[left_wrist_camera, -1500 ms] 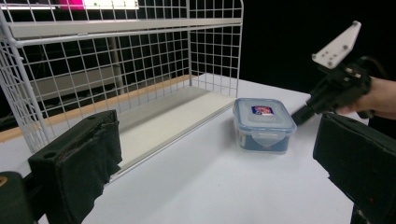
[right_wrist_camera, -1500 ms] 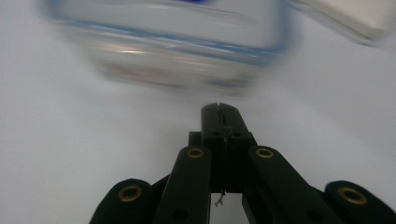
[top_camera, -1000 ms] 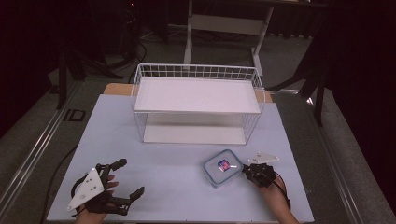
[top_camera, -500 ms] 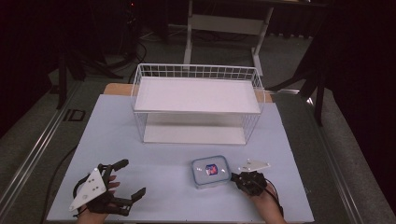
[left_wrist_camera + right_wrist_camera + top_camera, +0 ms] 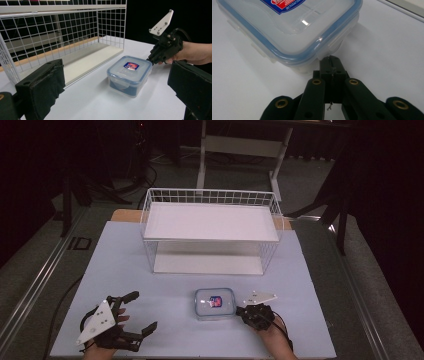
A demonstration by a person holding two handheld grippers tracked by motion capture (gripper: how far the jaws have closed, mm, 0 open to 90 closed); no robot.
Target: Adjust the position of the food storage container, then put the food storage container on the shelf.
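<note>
1. Container (image 5: 214, 303) sits on the table (image 5: 150, 275), near the front edge, between my two hands and nearer the right one. It's a clear lidded box w/ a blue seal rim and a red-and-blue label on the lid.
2. Orientation: lid faces up, box flat on its base. It's close to square, so I can't call a long axis w/ confidence from the high view; in that view its sides run roughly parallel to the table edges.
3. Right gripper (image 5: 329, 65) has its jaws fully closed, tips together, nothing clamped between them. The closed tip presses against the container's corner just below the blue rim; in the left gripper view the right gripper's tip meets the far right edge of the lid.
4. Left gripper (image 5: 134, 314) lies at the front left of the table, well apart from the container. Jaws stand wide open, holding nothing; in its own view the two black padded jaws frame the container w/ open table between.
5. Wire basket (image 5: 210, 232) stands behind the container, toward the back of the table, a white shelf board on top and another at its base. Container is in front of it, not inside, not touching.
6. My right hand (image 5: 275, 337) comes in from the bottom edge behind the right gripper; grey plate on top points toward the basket.
</note>
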